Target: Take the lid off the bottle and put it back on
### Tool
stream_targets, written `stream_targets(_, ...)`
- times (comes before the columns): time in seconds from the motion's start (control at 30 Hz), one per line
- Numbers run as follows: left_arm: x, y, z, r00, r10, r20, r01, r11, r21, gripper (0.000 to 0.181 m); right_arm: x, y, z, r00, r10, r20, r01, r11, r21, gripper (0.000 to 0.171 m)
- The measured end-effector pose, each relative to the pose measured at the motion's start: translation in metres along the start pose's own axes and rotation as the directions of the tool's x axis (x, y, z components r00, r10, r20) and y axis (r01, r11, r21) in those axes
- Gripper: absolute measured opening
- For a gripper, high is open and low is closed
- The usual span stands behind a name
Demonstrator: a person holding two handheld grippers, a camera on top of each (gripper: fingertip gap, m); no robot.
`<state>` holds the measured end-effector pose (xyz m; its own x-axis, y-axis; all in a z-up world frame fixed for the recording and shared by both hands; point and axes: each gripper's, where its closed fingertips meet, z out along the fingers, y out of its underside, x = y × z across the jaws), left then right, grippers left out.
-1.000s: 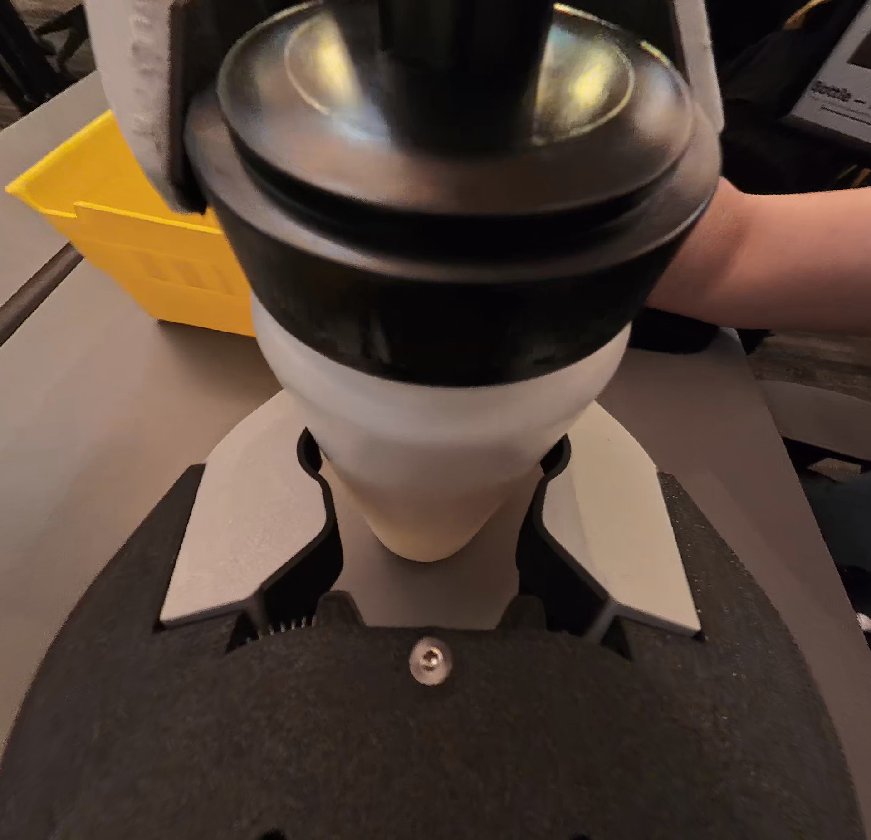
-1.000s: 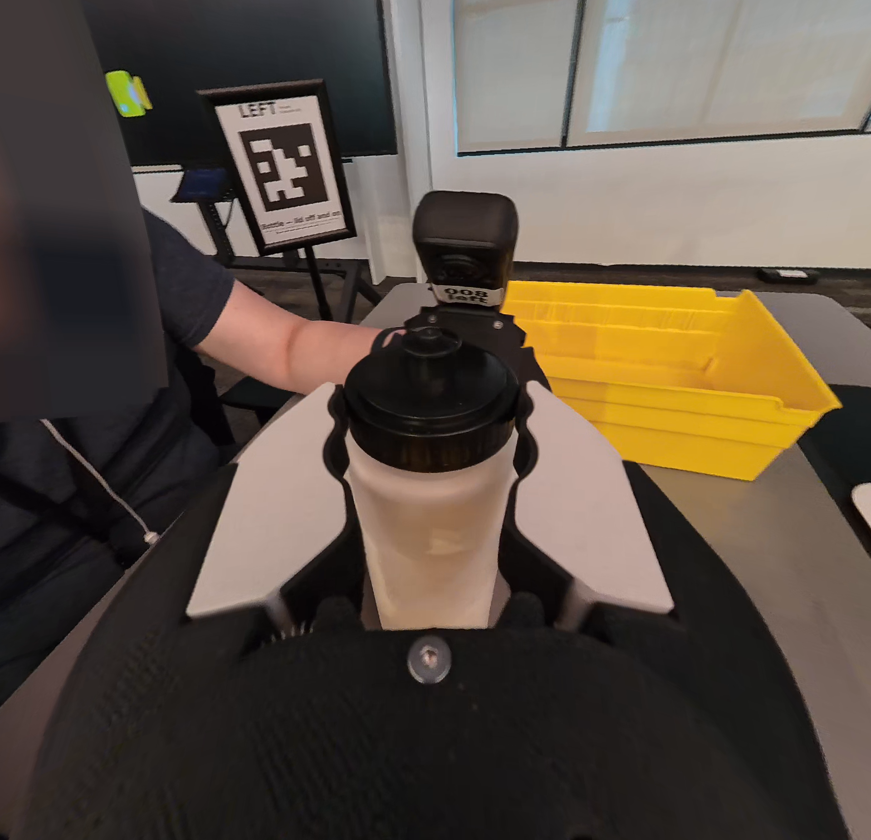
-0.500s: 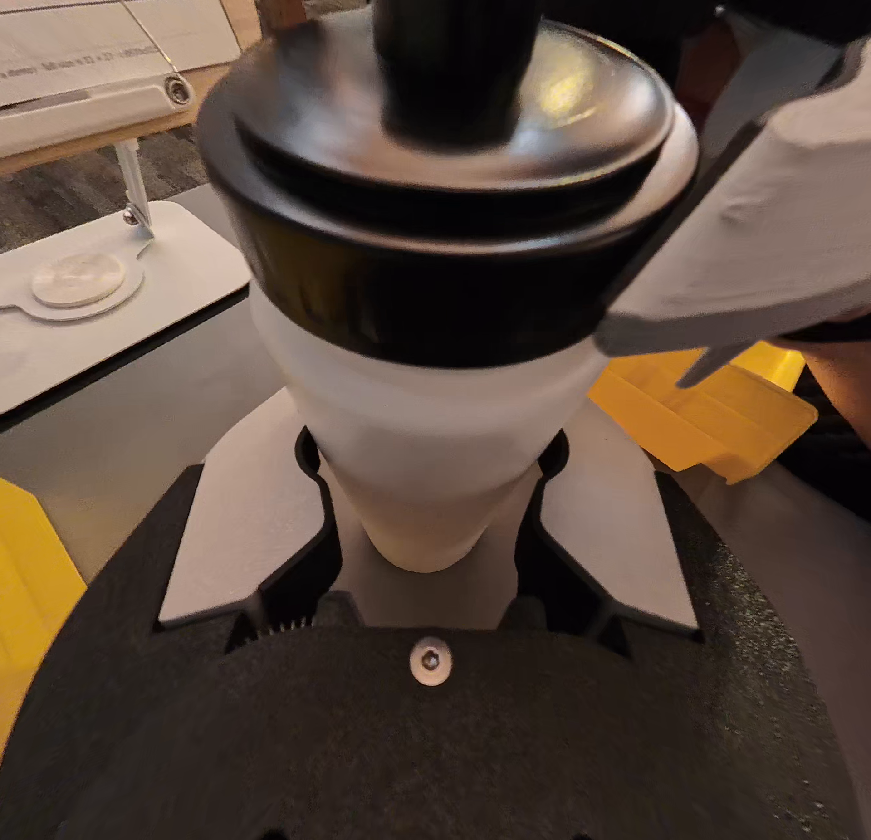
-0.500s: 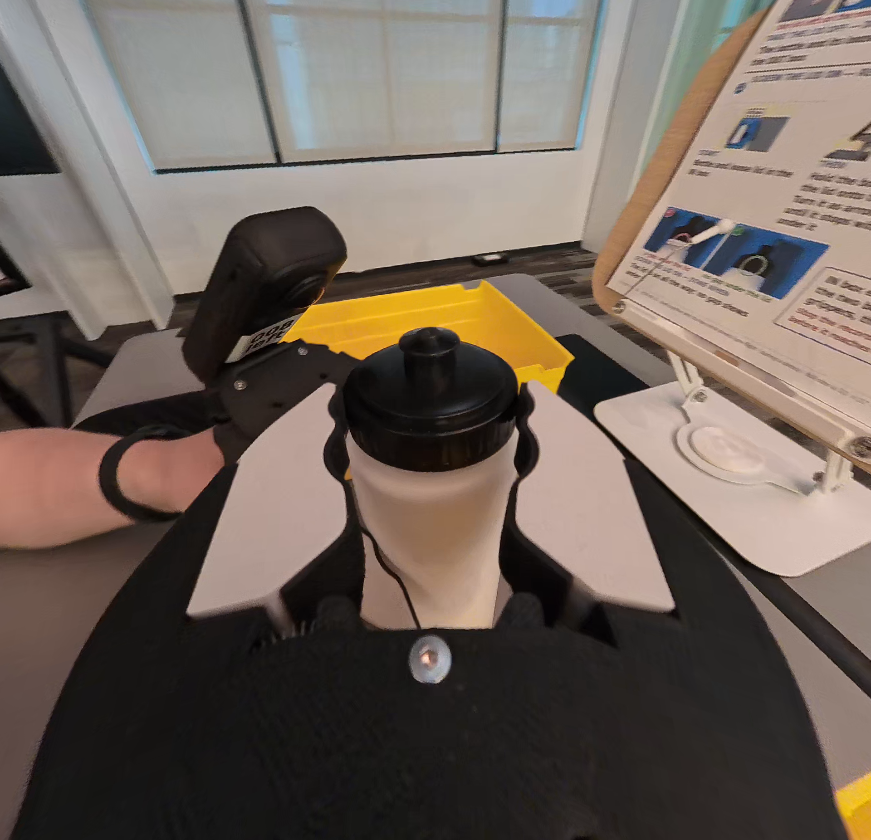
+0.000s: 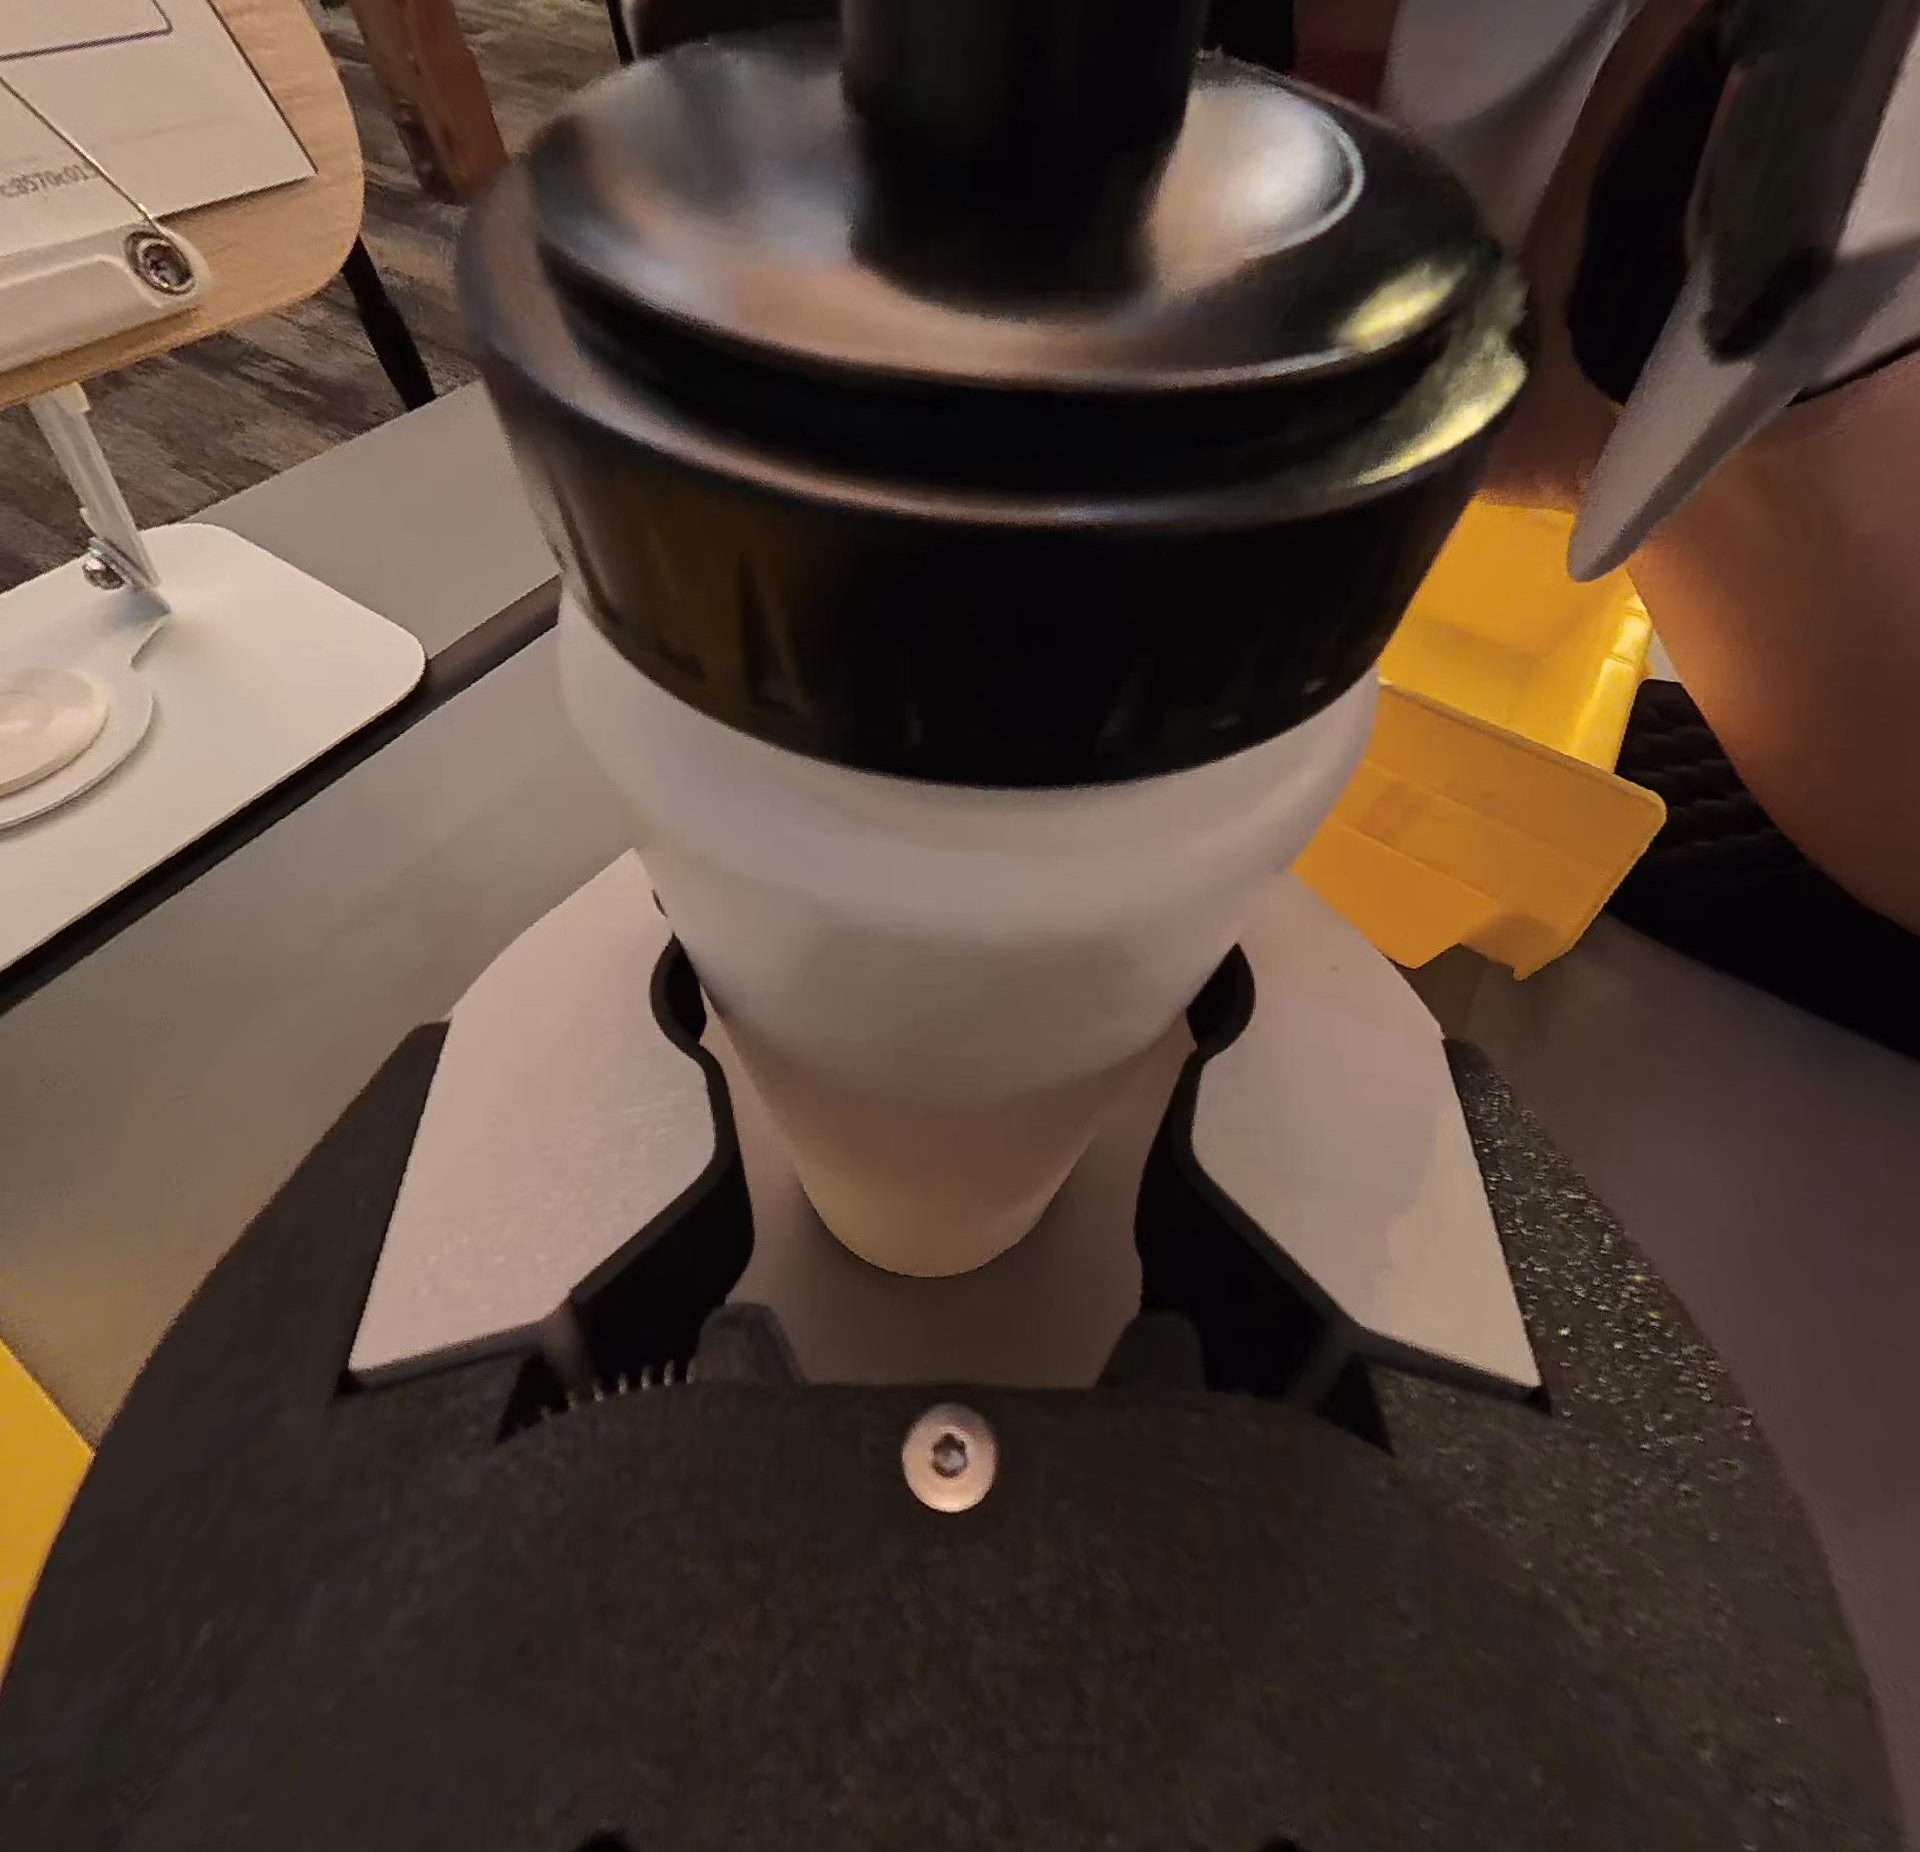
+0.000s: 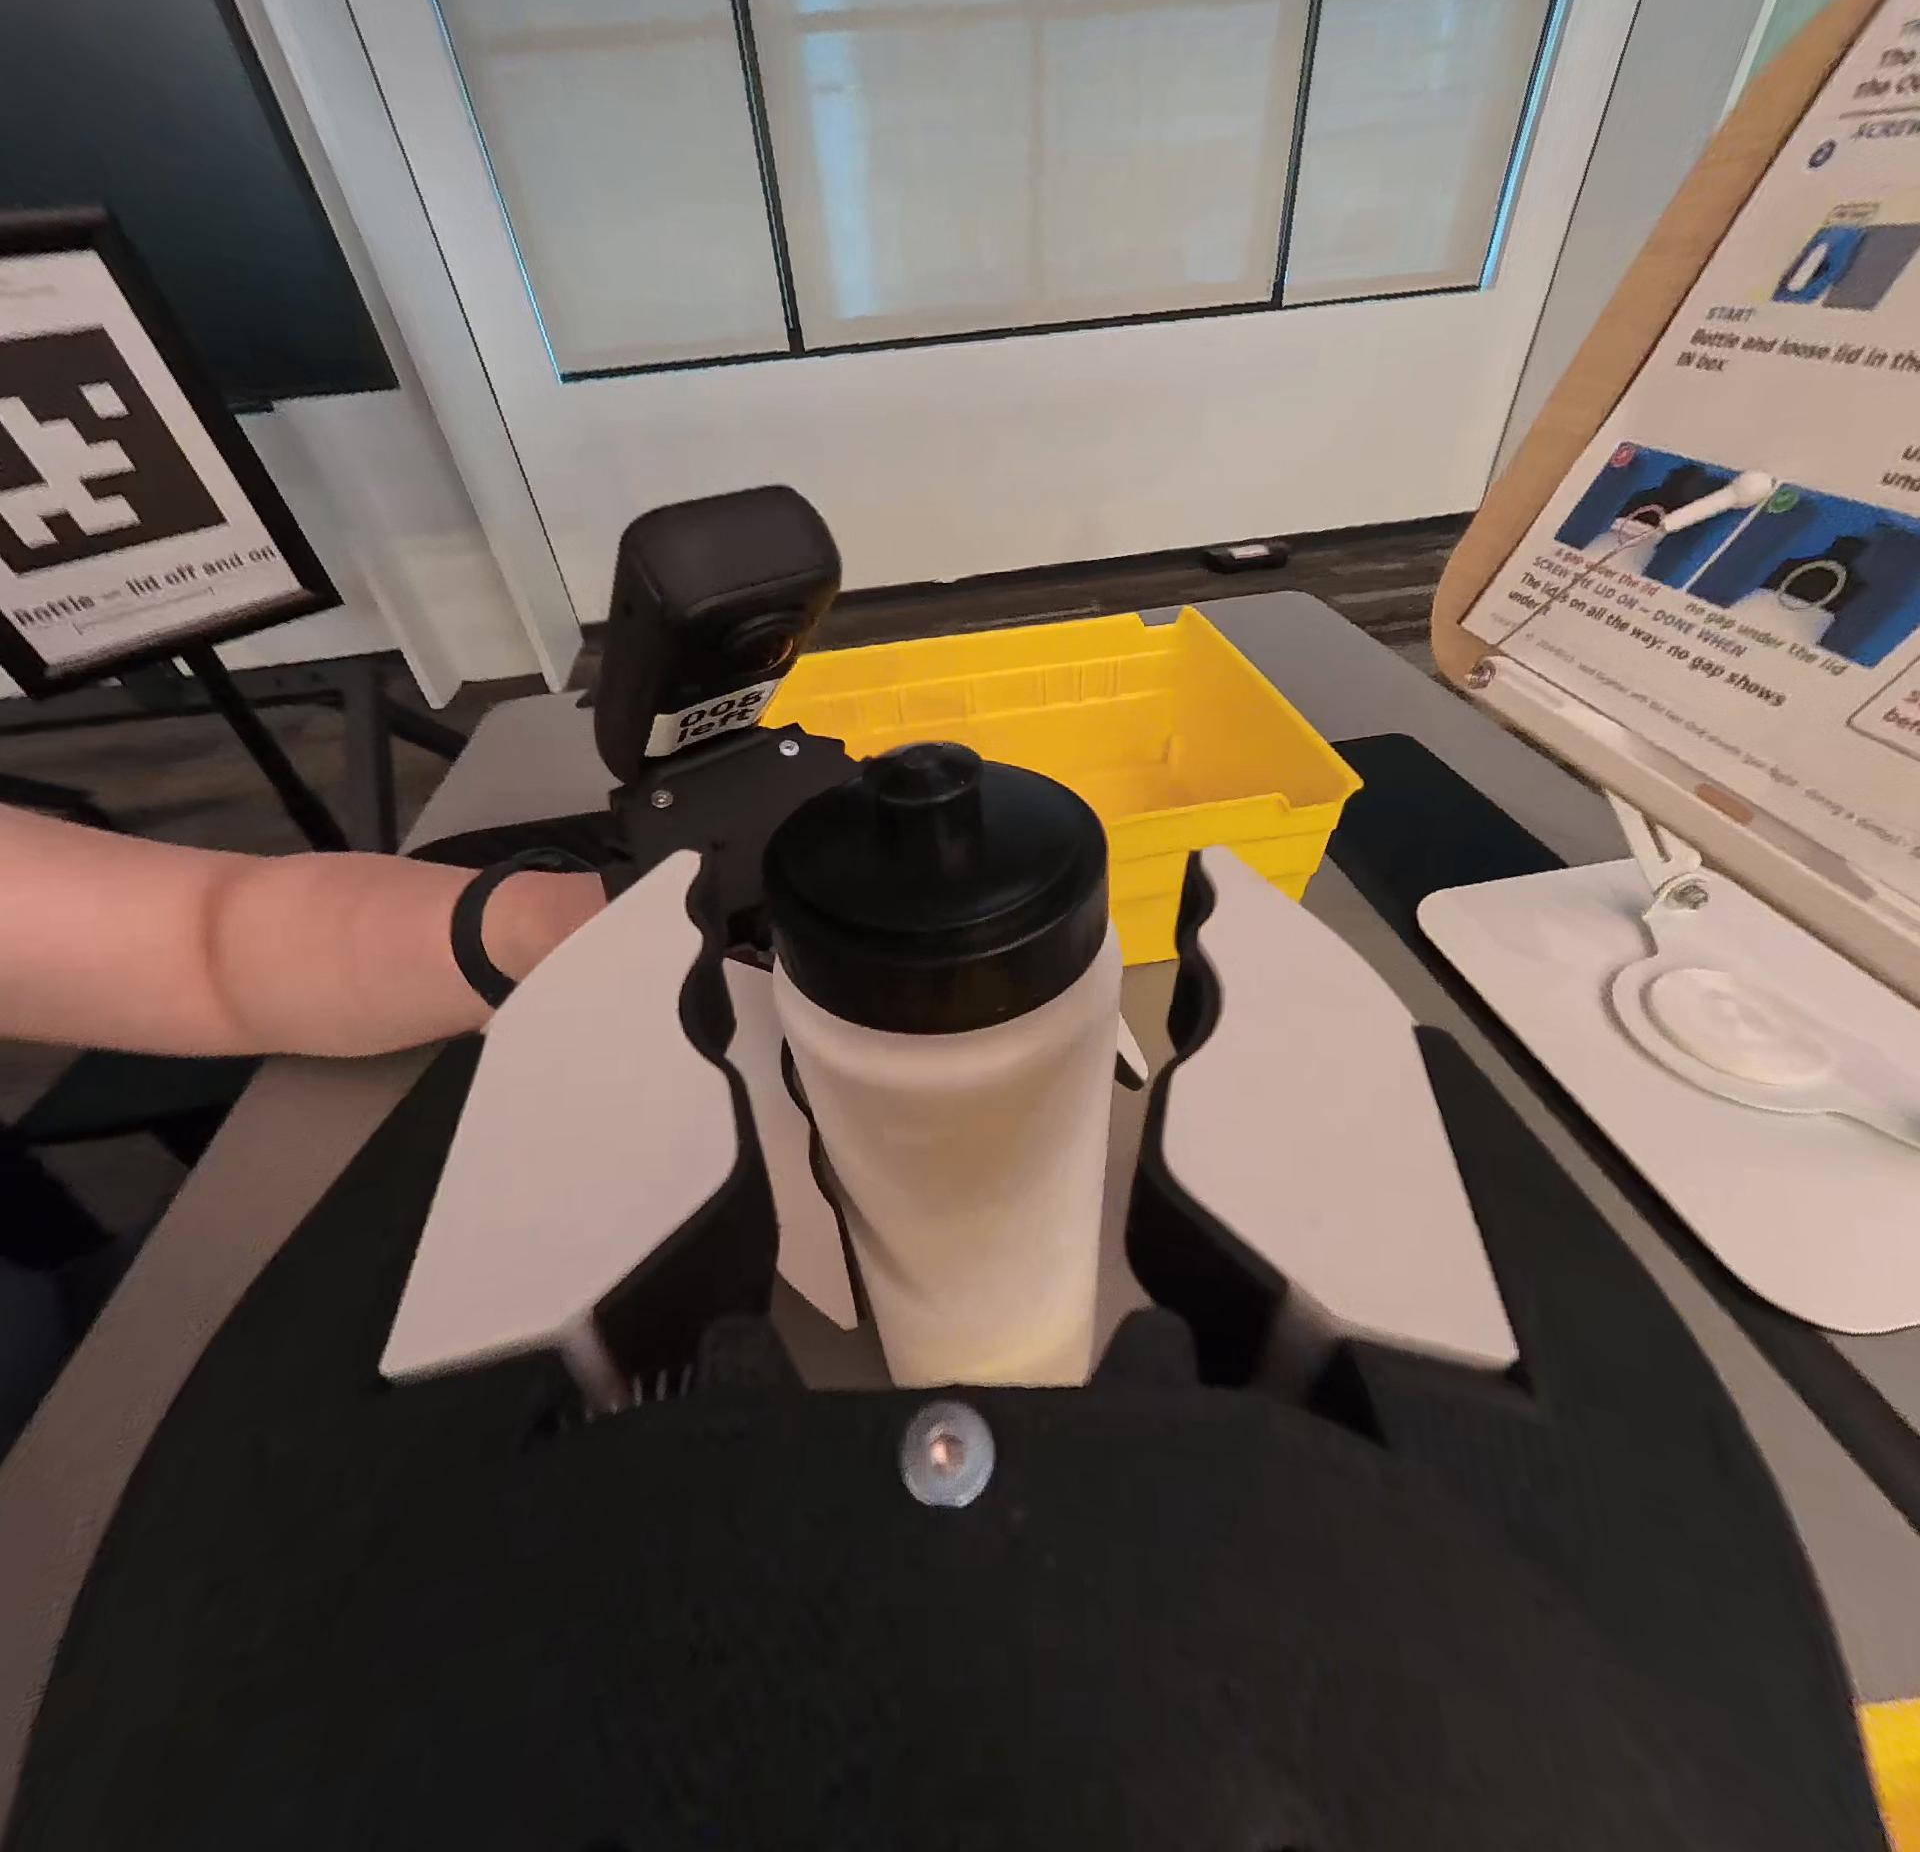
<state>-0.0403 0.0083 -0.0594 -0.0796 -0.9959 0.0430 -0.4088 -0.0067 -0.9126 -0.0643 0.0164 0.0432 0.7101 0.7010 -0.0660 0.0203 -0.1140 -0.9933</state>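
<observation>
Translucent white plastic squeeze bottle (image 6: 951, 1168) with its black screw lid (image 6: 935, 909) stands upright on the grey table (image 5: 260, 1023), its body pinched low down by the left gripper (image 5: 951, 1096). The right gripper (image 6: 940, 992) is spread either side of the lid, not touching it. Likely light with soft, yielding walls, so the stiff ribbed lid rim looks the better hold for twisting.

One bottle (image 6: 951, 1158) with one black lid (image 6: 935, 903). Two claws: the right (image 6: 940, 981) and the left (image 6: 790, 1127). One yellow bin (image 6: 1081, 753) at twelve o'clock, one stand (image 6: 1704, 1054) at three, one sign (image 6: 94, 472) at ten, one counter (image 6: 1382, 680).
</observation>
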Motion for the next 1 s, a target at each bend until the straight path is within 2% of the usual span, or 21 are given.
stream_targets(0.1, 0.002, -0.001, 0.001, 1.000, 0.014, 0.002, -0.014, 1.000, 0.007, 0.093, -0.005, 0.008, 0.007, 0.999, -0.042, -0.012, 0.041, 0.996, -0.075, 0.078)
stream_targets(0.13, 0.002, -0.001, 0.001, 1.000, 0.012, 0.006, -0.012, 1.000, 0.008, 0.093, -0.004, 0.011, 0.009, 0.997, -0.064, -0.030, 0.061, 0.993, -0.103, 0.071)
stream_targets(0.23, -0.001, -0.001, 0.001, 1.000, -0.007, 0.025, 0.007, 1.000, 0.016, 0.093, -0.001, 0.011, 0.011, 0.995, -0.062, -0.079, 0.052, 0.991, -0.120, 0.071)
stream_targets(0.4, -0.013, -0.001, -0.001, 0.991, -0.063, 0.115, 0.061, 0.998, 0.020, 0.092, 0.007, 0.009, 0.020, 0.972, -0.037, -0.230, 0.014, 0.995, -0.102, 0.071)
stream_targets(0.6, -0.025, 0.002, -0.006, 0.981, -0.065, 0.185, 0.066, 0.998, 0.001, 0.092, 0.013, 0.008, 0.027, 0.891, -0.023, -0.454, 0.002, 0.999, -0.047, 0.071)
stream_targets(0.67, -0.025, 0.002, -0.007, 0.983, -0.063, 0.170, 0.064, 0.998, 0.000, 0.093, 0.013, 0.008, 0.027, 0.899, -0.033, -0.436, 0.008, 0.998, -0.057, 0.071)
stream_targets(0.8, -0.019, 0.002, -0.006, 0.994, -0.054, 0.096, 0.055, 0.998, -0.008, 0.093, 0.010, 0.003, 0.018, 0.966, -0.050, -0.254, 0.033, 0.997, -0.072, 0.081)
stream_targets(0.9, -0.009, 0.001, -0.003, 0.999, -0.011, 0.038, 0.012, 1.000, -0.013, 0.093, 0.005, 0.003, 0.009, 0.989, -0.040, -0.141, 0.030, 0.997, -0.070, 0.078)
stream_targets(0.97, -0.004, 0.001, -0.002, 1.000, 0.018, 0.017, -0.018, 1.000, -0.020, 0.093, -0.002, 0.010, 0.010, 0.992, -0.094, -0.087, 0.083, 0.989, -0.121, 0.068)
stream_targets(1.0, -0.002, 0.002, -0.001, 1.000, 0.020, 0.012, -0.020, 0.999, -0.025, 0.093, -0.003, 0.013, 0.011, 0.988, -0.125, -0.089, 0.111, 0.983, -0.146, 0.070)
